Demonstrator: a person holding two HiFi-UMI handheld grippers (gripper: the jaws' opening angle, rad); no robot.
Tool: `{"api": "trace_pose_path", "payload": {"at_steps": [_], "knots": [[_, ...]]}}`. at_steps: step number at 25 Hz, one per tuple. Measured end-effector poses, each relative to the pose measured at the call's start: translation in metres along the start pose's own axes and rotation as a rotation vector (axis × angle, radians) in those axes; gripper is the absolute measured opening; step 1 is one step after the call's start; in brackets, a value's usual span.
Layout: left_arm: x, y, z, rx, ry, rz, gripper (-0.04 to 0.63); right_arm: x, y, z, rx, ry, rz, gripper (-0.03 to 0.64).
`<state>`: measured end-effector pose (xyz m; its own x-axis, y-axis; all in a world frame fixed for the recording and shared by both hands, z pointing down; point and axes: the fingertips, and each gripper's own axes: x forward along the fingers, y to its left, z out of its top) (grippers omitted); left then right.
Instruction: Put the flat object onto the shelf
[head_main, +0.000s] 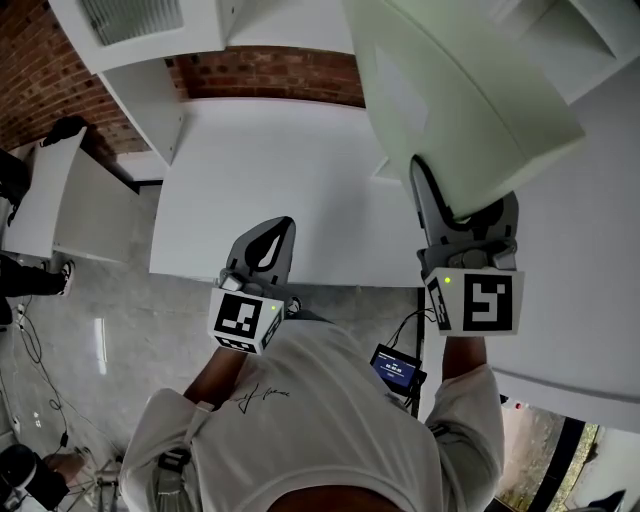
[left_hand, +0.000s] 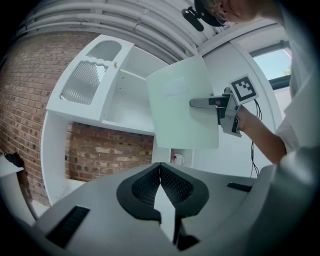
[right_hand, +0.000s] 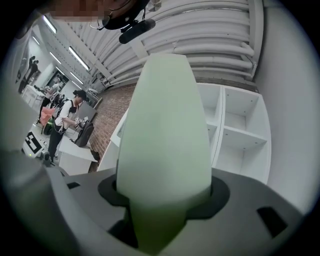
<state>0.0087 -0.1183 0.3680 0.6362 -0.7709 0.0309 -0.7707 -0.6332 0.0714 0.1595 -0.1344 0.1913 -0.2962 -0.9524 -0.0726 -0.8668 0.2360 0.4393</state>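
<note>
Pale green flat sheet (head_main: 455, 100), apparently light and stiff: your right gripper (head_main: 465, 215) clamped its lower edge near the white shelf unit (right_hand: 241, 132). Your left gripper (head_main: 280, 228) was closed and empty.

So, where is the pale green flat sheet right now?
The sheet is at the upper right of the head view, clamped by the right gripper, raised above the white table near the shelf unit.

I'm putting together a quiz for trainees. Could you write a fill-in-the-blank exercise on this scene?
1. The right gripper has its jaws clamped on a pale ___ flat object.
2. The left gripper has its jaws ___, with nothing between them.
3. Behind the white shelf stands a wall of ___.
Missing words: green; shut; brick.
</note>
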Motion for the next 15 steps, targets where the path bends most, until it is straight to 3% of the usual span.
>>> {"api": "trace_pose_path", "payload": {"at_steps": [7, 15], "knots": [[0.002, -0.014, 0.003, -0.05, 0.011, -0.07, 0.012, 0.008, -0.011, 0.021, -0.043, -0.042, 0.007, 0.279], [-0.004, -0.018, 0.0, -0.071, 0.03, -0.099, 0.014, 0.016, -0.021, 0.038, -0.1, -0.066, -0.004, 0.279]]}}
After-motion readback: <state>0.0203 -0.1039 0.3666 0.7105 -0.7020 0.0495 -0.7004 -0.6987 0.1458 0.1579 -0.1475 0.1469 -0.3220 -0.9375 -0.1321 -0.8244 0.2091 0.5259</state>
